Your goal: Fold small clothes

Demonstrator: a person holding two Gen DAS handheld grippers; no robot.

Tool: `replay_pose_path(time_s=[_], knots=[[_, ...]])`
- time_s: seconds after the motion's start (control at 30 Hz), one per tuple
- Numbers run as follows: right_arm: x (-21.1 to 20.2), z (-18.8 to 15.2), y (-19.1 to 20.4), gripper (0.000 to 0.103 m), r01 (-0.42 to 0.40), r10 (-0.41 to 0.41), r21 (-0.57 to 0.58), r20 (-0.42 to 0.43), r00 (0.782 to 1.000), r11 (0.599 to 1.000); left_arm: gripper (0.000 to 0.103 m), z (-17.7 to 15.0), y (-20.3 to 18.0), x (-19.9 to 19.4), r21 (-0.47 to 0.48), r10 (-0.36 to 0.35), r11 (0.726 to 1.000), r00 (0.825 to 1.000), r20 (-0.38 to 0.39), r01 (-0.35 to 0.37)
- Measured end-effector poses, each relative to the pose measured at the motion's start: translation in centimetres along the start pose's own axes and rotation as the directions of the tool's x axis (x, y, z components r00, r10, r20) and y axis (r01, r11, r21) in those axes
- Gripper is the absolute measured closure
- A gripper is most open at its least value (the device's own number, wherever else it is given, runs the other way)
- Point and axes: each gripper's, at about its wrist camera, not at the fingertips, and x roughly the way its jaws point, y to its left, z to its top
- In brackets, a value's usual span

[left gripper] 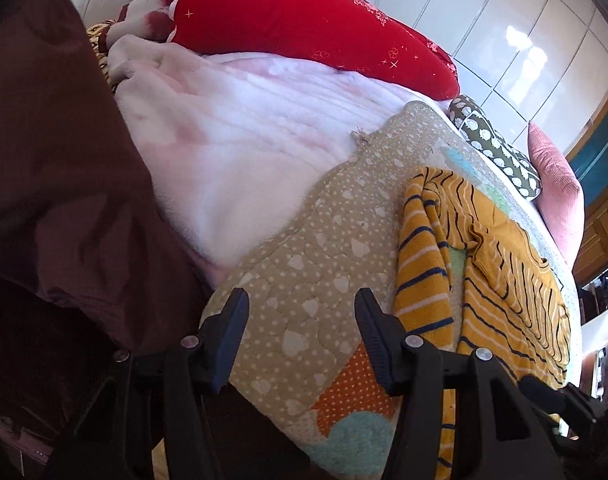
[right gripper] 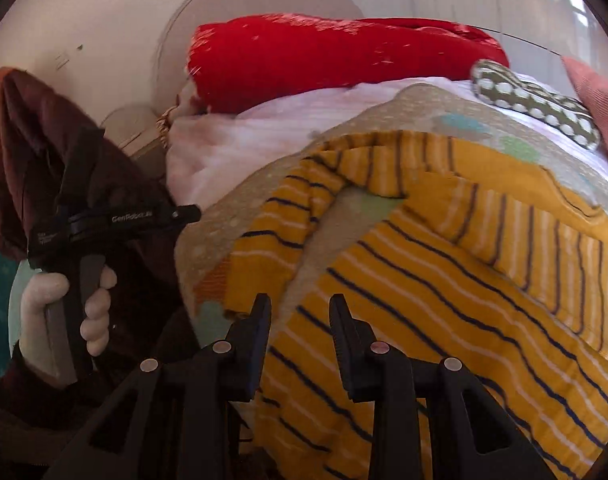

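Observation:
A mustard-yellow knit garment with navy and white stripes lies crumpled on a beige patterned quilt. In the left wrist view it sits to the right of my left gripper, which hangs open over bare quilt with nothing between its fingers. In the right wrist view the garment fills the lower right, with a sleeve trailing left. My right gripper hovers over the garment's near edge. Its jaws stand a little apart and pinch nothing. A pale-gloved hand holds the left tool's handle at the far left.
A red pillow and a white-pink fleece blanket lie further back on the bed. An olive dotted cushion and a pink cushion sit at the far right. A dark maroon sleeve blocks the left side.

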Motion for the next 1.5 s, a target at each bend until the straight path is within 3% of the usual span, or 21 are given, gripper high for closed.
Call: replay_pose_path(time_s=[0.1, 0.23, 0.27, 0.33, 0.4, 0.47, 0.57, 0.7, 0.83, 0.97, 1.07, 1.2, 1.23, 1.33, 1.4, 1.5], knots=[[4.3, 0.4, 2.4, 0.072, 0.035, -0.037, -0.036, -0.056, 0.998, 0.999, 0.045, 0.1, 0.8, -0.9, -0.015, -0.034, 0.999, 0.999, 0.006, 0.034], [8.5, 0.4, 2.7, 0.073, 0.056, -0.056, 0.001, -0.130, 0.990, 0.998, 0.044, -0.2, 1.1, -1.5, -0.003, -0.063, 0.998, 0.998, 0.010, 0.063], [9.2, 0.5, 2.8, 0.090, 0.048, -0.046, 0.005, -0.149, 0.988, 0.999, 0.044, -0.2, 1.2, -1.6, -0.002, -0.069, 0.998, 0.998, 0.009, 0.069], [9.3, 1.1, 3.0, 0.095, 0.052, -0.052, -0.001, -0.163, 0.985, 0.999, 0.044, -0.3, 1.4, -1.6, -0.003, -0.079, 0.997, 0.997, 0.006, 0.079], [7.8, 2.5, 3.7, 0.095, 0.058, -0.064, -0.052, -0.118, 0.991, 0.997, 0.044, -0.3, 1.4, -1.6, -0.006, -0.086, 0.996, 0.996, 0.006, 0.086], [5.3, 4.7, 4.4, 0.095, 0.124, -0.130, -0.134, -0.041, 0.991, 0.983, 0.044, -0.3, 1.5, -1.6, -0.007, -0.092, 0.996, 0.996, 0.009, 0.092], [0.4, 8.5, 4.3, 0.095, 0.224, -0.210, -0.182, 0.096, 0.973, 0.957, 0.044, -0.4, 1.3, -1.6, -0.003, -0.107, 0.994, 0.994, 0.005, 0.107], [-6.0, 11.9, 1.0, 0.095, 0.365, -0.330, -0.134, 0.231, 0.915, 0.921, 0.044, -0.5, 0.7, -1.7, 0.018, -0.121, 0.992, 0.993, -0.006, 0.121], [-9.9, 12.0, -5.5, 0.095, 0.524, -0.505, -0.038, 0.219, 0.835, 0.851, 0.043, -0.8, -0.2, -1.5, 0.042, -0.127, 0.991, 0.992, -0.017, 0.128], [-11.4, 9.3, -13.7, 0.095, 0.656, -0.656, 0.041, 0.101, 0.748, 0.754, 0.043, -1.1, -1.5, -1.3, 0.069, -0.134, 0.988, 0.990, -0.036, 0.137], [-11.7, 6.3, -20.4, 0.095, 0.738, -0.738, 0.094, -0.038, 0.674, 0.668, 0.043, -1.2, -2.9, -1.1, 0.093, -0.131, 0.987, 0.990, -0.047, 0.134], [-11.0, 1.0, -28.6, 0.095, 0.778, -0.736, 0.160, -0.255, 0.627, 0.607, 0.043, -1.5, -5.4, -1.1, 0.147, -0.132, 0.979, 0.989, -0.059, 0.139], [-11.3, -0.1, -29.6, 0.094, 0.775, -0.728, 0.203, -0.266, 0.631, 0.598, 0.043, -1.6, -6.2, -1.2, 0.170, -0.129, 0.976, 0.990, -0.059, 0.137], [-13.7, -2.6, -30.7, 0.081, 0.709, -0.689, 0.387, -0.218, 0.692, 0.589, 0.041, -1.6, -8.7, -1.0, 0.244, -0.120, 0.961, 0.991, -0.066, 0.133], [-14.8, -3.8, -30.9, 0.080, 0.684, -0.686, 0.443, -0.188, 0.703, 0.579, 0.039, -1.4, -10.9, -0.5, 0.293, -0.131, 0.944, 0.988, -0.078, 0.149], [-15.7, -4.9, -30.3, 0.080, 0.681, -0.698, 0.461, -0.166, 0.696, 0.569, 0.039, -0.5, -14.9, 1.2, 0.358, -0.154, 0.915, 0.982, -0.114, 0.185]])
